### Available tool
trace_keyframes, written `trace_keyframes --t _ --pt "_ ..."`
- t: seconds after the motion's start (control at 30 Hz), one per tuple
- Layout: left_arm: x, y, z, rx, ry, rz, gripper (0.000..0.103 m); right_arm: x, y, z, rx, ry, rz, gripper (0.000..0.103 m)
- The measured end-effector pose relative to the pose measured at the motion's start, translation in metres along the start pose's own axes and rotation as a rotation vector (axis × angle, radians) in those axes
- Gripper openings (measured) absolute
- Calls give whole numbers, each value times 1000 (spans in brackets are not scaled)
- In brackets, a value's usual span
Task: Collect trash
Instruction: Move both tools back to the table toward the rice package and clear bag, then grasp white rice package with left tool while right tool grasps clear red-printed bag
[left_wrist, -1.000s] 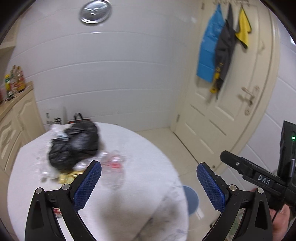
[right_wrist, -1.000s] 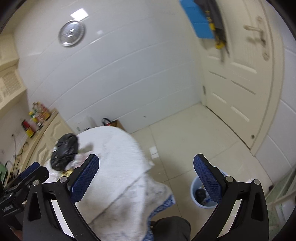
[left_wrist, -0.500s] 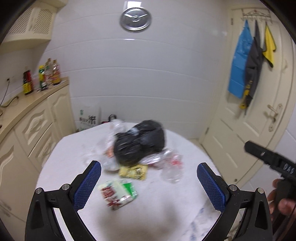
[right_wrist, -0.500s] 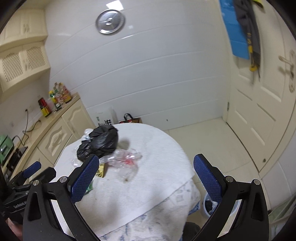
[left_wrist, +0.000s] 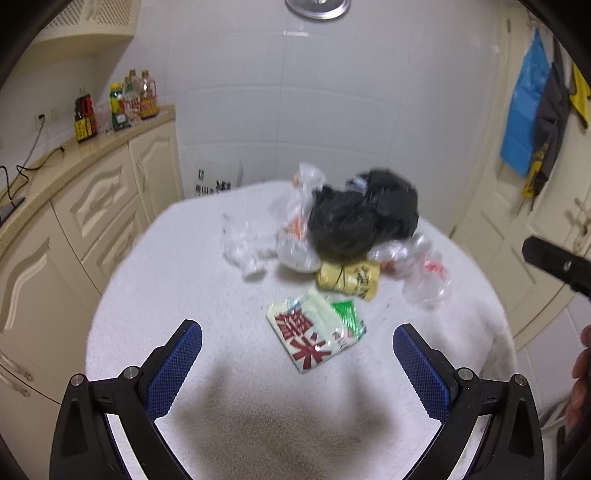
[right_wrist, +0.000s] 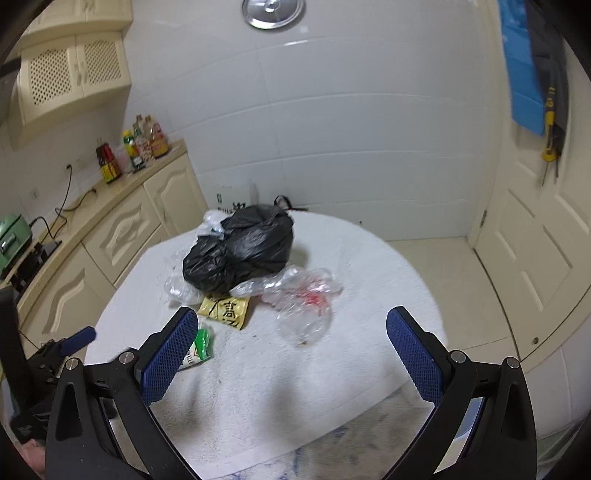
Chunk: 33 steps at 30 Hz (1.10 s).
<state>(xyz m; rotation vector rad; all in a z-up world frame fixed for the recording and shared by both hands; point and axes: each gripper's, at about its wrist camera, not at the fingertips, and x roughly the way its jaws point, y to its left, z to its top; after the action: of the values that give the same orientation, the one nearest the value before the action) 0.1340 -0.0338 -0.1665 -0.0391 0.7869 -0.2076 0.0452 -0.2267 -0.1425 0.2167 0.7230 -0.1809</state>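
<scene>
Both claws have swung toward the table (left_wrist: 166, 280), the trash now mid-frame. Black bag (left_wrist: 364, 218), tied shut, contents hidden, tops the pile; yellow packet (left_wrist: 349, 278) and wrapper (left_wrist: 314, 334) lie nearer. Left claw (left_wrist: 297, 369) and right claw (right_wrist: 293, 354) hover spread, empty, below the pile.

- The round silver wall disc (left_wrist: 317, 8) is cut off by the top edge in the left wrist view.
- The yellow printed packet (right_wrist: 224, 308) lies partly under the crumpled black plastic bag (right_wrist: 240, 253).
- The green-and-white wrapper (right_wrist: 199, 347) is largely hidden behind a blue finger pad (right_wrist: 166, 360).
- The clear plastic scraps (left_wrist: 243, 247) are blurred, possibly film.
</scene>
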Motion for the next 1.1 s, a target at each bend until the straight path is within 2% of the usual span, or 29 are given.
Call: trace_keyframes --t 0.33,0.4,0.43,0.5,0.53,0.6,0.7,0.73,0.87,1.0,1.1 --pt "105 14 10 34 127 14 102 32 -1 -10 16 75 -8 103" --pt "121 18 10 28 148 -2 102 35 -2 -11 16 81 -11 103" --pt "131 22 13 17 158 -33 101 36 -3 -11 17 84 -13 103" --pt "139 27 14 -3 166 -82 93 39 -4 -12 19 89 -15 103" --pt "143 30 16 -10 159 -109 93 40 -5 -13 21 92 -16 103" --pt "146 32 18 -4 151 -136 84 43 -6 -14 24 100 -13 103" --pt "152 30 22 18 157 -165 77 49 -6 -16 26 112 -11 103" --pt "154 28 22 32 167 -168 78 50 -5 -17 27 115 -8 103" --pt "168 13 25 80 174 -128 94 53 -3 -19 27 122 -3 103" --pt "184 -1 32 83 183 -107 100 53 -3 -20 26 123 -4 103" --pt "195 -9 37 96 183 -107 96 55 -7 -21 31 126 -11 103"
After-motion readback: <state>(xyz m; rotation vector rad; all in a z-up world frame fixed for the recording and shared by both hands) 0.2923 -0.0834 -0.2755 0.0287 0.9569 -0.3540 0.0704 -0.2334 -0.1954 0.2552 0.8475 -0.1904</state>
